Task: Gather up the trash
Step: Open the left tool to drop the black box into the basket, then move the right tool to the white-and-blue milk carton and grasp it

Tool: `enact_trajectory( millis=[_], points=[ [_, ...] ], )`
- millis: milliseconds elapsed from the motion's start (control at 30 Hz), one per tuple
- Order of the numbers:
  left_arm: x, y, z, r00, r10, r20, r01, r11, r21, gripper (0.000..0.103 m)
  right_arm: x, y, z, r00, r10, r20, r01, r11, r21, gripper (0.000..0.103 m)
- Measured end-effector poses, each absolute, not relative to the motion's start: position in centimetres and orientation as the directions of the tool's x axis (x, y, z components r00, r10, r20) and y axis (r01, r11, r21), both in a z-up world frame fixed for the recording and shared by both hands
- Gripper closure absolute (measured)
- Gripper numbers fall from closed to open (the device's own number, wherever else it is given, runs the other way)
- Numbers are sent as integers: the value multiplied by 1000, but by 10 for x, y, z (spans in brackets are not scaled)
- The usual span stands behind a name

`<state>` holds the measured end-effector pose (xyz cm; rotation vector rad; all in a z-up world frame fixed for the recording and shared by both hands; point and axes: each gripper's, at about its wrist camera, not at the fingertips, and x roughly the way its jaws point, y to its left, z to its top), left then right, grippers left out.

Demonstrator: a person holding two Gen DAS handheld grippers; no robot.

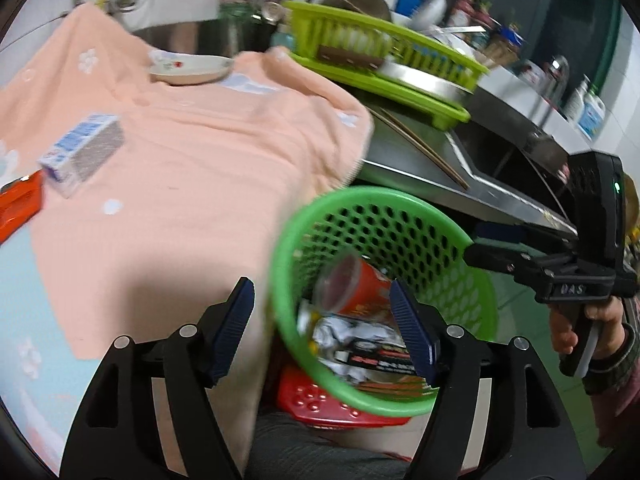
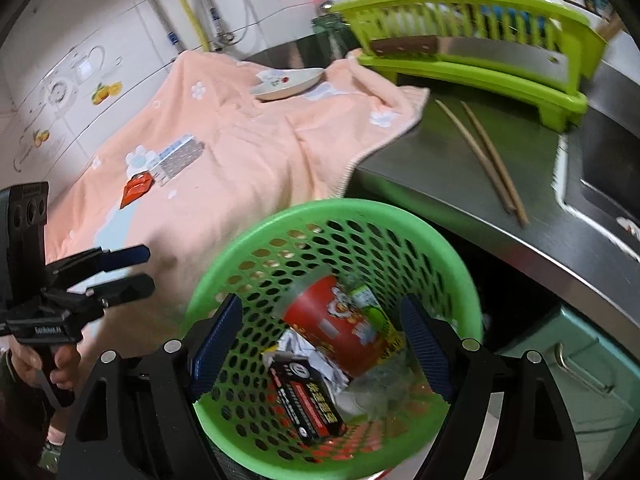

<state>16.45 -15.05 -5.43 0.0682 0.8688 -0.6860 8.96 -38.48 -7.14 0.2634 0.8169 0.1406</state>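
Note:
A green perforated basket (image 1: 384, 204) (image 2: 340, 216) stands below the counter edge, on something red (image 1: 320, 400). It holds a red cup (image 2: 332, 320), a black box (image 2: 308, 396) and crumpled paper (image 2: 296, 344). My left gripper (image 1: 324, 292) (image 2: 140, 270) is open over the basket's left rim with nothing between its pads. My right gripper (image 2: 322, 308) (image 1: 480, 252) is open above the basket, and the trash seen between its fingers lies lower down. On the peach towel (image 1: 200, 160) (image 2: 248, 152) lie a blue and white carton (image 1: 80, 152) (image 2: 176, 160) and an orange-red packet (image 1: 20, 208) (image 2: 138, 190).
A plate (image 1: 192, 70) (image 2: 288, 82) with a scrap of paper sits at the towel's far end. Two chopsticks (image 2: 480, 156) lie on the steel counter (image 2: 420, 172) by a lime dish rack (image 1: 384, 52) (image 2: 460, 40). A sink (image 2: 612, 184) opens at the right. A hand (image 1: 576, 328) holds the right gripper.

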Motion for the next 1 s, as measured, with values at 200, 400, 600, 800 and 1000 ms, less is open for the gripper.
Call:
enact_trajectory(
  millis=[200,400,600,800,1000],
  points=[
    [184,-104,-44,517,-481,-708,491,844,-215,33,108,-359,-64,664,260,-701,-87,958,272,24],
    [200,-52,-41,574,-430,-696,388,892,-231,32,138,-330,-57,631,319,-707,-151,945,292,24],
    [205,-13,-46,602,-389,-697,311,918,-244,32,171,-290,-46,599,371,-709,-222,929,297,24],
    [206,19,-49,631,-344,-695,251,939,-236,31,218,-245,-31,565,431,-704,-261,902,344,21],
    [207,46,-51,654,-307,-691,203,952,-231,29,276,-199,-18,517,475,-712,-263,880,397,18]
  ],
)
